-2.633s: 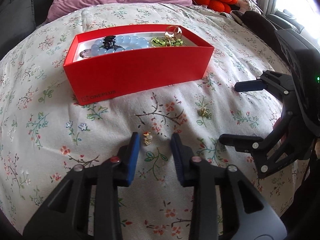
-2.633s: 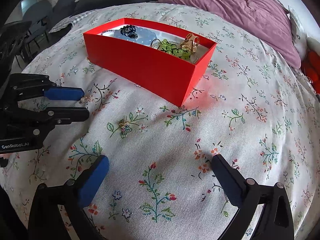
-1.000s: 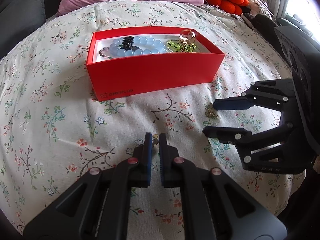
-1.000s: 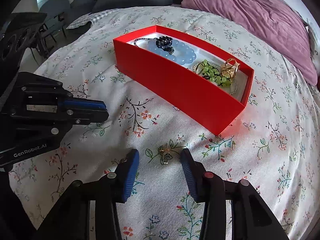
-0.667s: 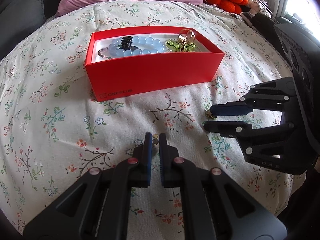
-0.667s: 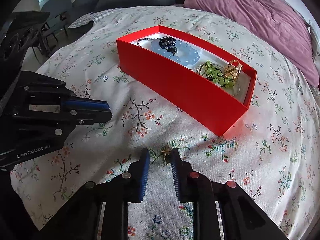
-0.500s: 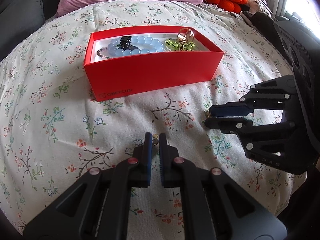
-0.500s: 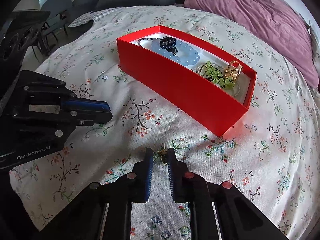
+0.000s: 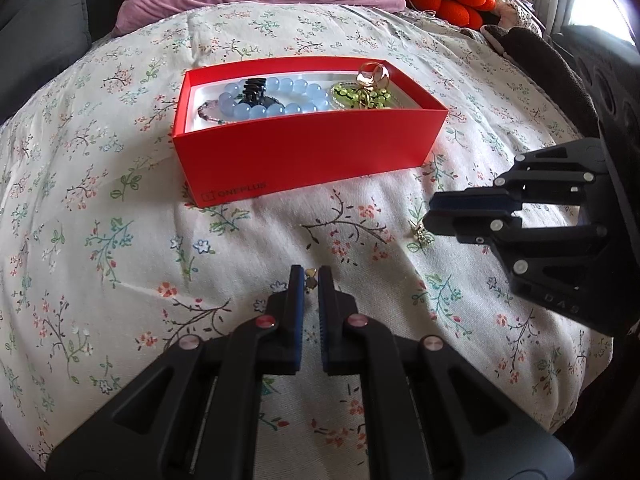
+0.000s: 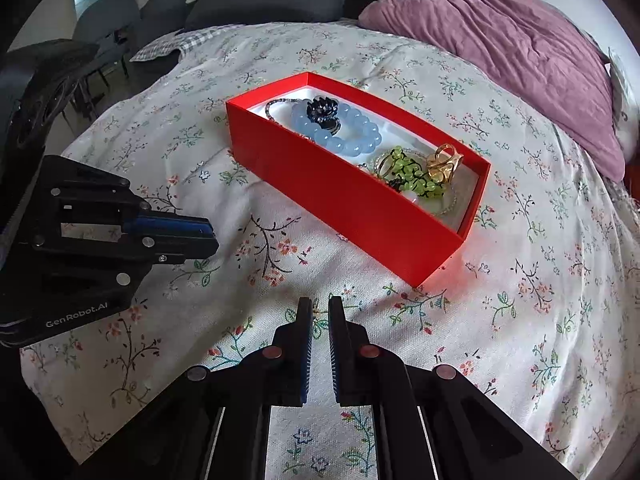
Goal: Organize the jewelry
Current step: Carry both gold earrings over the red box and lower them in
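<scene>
On the floral bedspread [image 9: 100,208], your left gripper [image 9: 311,276] is clamped on a small gold earring [image 9: 310,277] at its tips. Your right gripper [image 10: 319,311] is pinched on another gold trinket [image 9: 421,234]. The red box [image 9: 312,156], holding a blue bead bracelet [image 9: 272,100], sits mid-bed, near both.

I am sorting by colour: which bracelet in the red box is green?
The small-beaded bracelet under the gold ring; the blue bracelet has larger beads.
</scene>
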`<state>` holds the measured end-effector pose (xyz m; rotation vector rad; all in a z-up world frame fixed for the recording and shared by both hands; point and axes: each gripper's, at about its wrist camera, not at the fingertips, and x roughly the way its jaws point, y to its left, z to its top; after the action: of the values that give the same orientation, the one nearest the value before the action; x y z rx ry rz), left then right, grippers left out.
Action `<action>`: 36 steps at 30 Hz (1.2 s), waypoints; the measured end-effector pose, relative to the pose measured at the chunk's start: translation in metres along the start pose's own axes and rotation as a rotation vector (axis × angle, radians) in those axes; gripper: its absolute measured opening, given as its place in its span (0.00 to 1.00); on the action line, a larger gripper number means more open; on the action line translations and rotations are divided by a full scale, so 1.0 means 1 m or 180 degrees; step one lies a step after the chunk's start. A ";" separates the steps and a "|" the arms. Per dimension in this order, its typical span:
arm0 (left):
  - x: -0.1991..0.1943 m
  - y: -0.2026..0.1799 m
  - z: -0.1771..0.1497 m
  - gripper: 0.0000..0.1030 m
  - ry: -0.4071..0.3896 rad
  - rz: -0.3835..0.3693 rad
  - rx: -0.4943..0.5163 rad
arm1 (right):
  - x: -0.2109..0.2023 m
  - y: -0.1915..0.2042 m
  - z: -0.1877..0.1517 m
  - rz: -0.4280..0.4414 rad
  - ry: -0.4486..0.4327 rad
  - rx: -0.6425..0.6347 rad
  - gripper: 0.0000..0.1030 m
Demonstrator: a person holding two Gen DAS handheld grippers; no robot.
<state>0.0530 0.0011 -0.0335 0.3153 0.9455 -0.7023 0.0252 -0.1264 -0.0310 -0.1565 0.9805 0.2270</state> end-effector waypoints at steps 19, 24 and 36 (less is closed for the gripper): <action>-0.004 0.000 0.004 0.07 -0.0024 0.0003 -0.0004 | -0.015 -0.010 0.003 0.0227 -0.0030 0.0145 0.12; -0.004 -0.001 0.003 0.07 -0.0025 -0.0002 0.0007 | 0.004 -0.006 -0.003 0.0229 0.0197 0.0081 0.29; -0.003 0.002 0.002 0.07 -0.0006 -0.0005 -0.0009 | 0.019 -0.003 -0.008 0.0084 0.0161 0.0050 0.65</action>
<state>0.0539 0.0027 -0.0302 0.3114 0.9451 -0.7024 0.0297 -0.1286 -0.0511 -0.1355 1.0349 0.2403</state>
